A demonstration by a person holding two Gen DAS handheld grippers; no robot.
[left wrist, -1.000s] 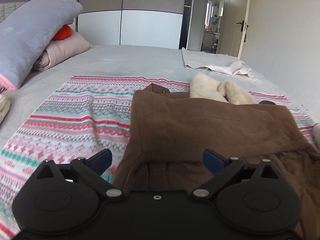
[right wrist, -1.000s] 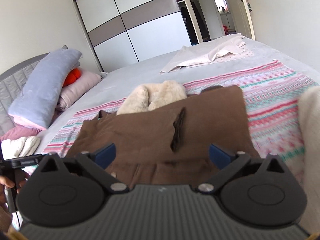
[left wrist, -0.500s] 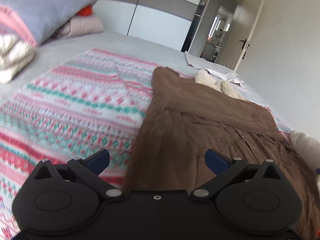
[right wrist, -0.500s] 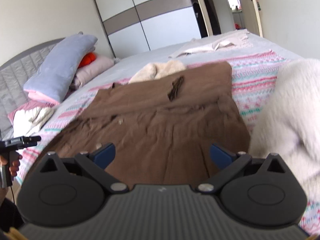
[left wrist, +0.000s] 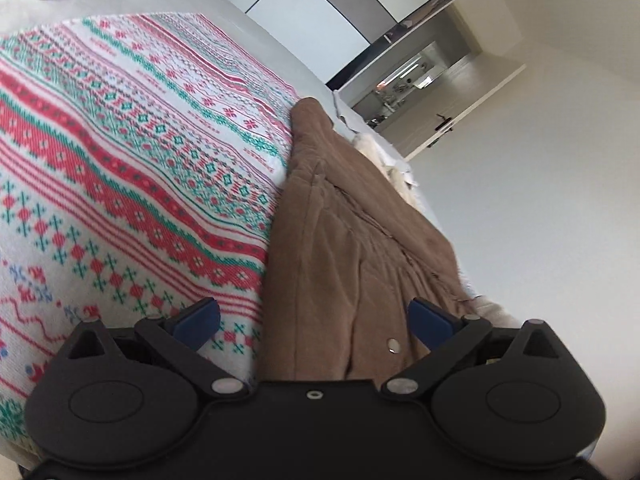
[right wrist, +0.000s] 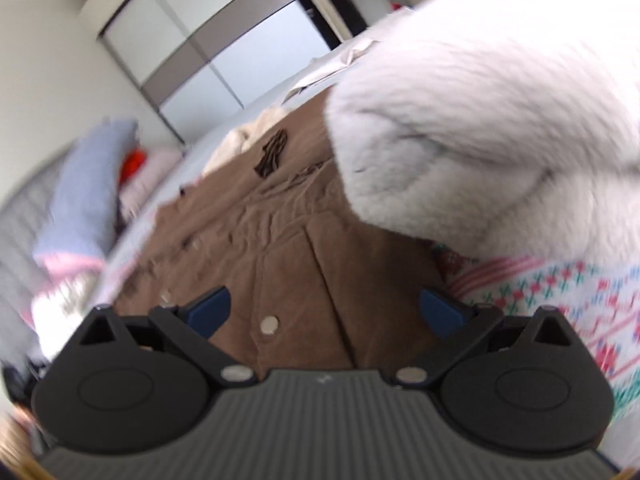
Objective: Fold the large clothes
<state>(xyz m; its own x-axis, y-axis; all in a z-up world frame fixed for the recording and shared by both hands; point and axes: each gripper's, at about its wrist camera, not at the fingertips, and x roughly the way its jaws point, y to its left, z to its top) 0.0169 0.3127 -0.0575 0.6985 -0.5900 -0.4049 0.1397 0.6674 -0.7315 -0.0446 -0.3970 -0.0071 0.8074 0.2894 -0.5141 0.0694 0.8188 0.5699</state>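
Two wide-spread grippers, left gripper [left wrist: 312, 316] and right gripper [right wrist: 326, 308], over creased brown coat [right wrist: 280, 248], perhaps corduroy.

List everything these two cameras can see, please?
Coat: one, brown, spread on the blanket.
Blanket: one, red, green and white pattern, over the bed.
Fur: one white fluffy piece, at the coat's right edge.
Pillow: one, pale blue, at the bed's head.
Wardrobe: one, white and grey, far wall.
Door: one, white, open.
Left gripper: black with blue tips, open, over the coat's edge.
Right gripper: same, open, over the coat.
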